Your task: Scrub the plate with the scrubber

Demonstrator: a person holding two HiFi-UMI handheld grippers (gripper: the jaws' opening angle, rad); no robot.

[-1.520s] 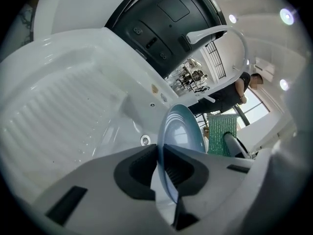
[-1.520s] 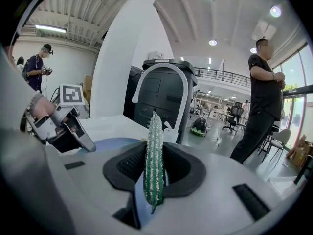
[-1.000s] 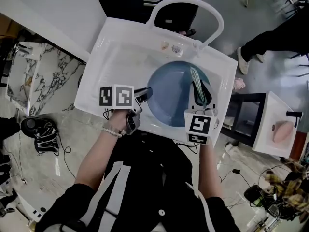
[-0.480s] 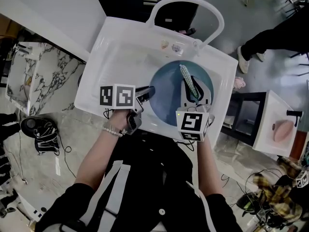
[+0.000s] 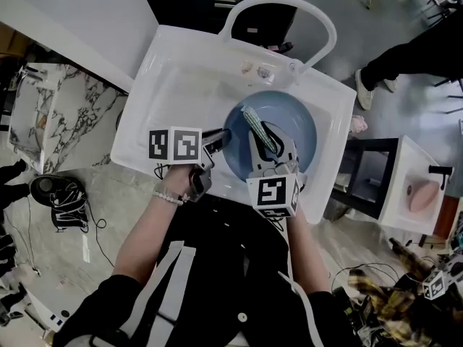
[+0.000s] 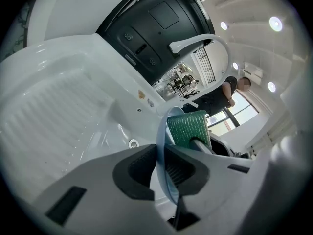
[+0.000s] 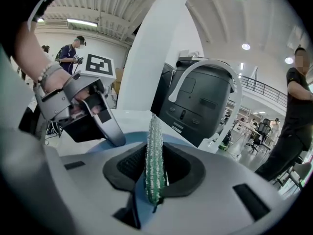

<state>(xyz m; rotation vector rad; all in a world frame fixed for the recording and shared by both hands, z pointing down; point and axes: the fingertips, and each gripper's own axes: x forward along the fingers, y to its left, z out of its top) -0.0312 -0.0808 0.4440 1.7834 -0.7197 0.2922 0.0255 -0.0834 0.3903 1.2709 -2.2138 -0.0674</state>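
Blue plate (image 5: 298,130) rim in fingers of left gripper (image 5: 221,137), just loosening, right gripper (image 5: 271,144) fingers clamping scrubber (image 5: 257,125)

Bright, even light falls from round ceiling lamps (image 6: 275,23), and the white sink (image 5: 181,92) gleams nearly washed out, its shadows soft. Both gripper views bulge like a fisheye and go black at the corners, with the plate (image 6: 161,131) soft close to the lens. The head view smears into blur beyond the sink's lower right corner.
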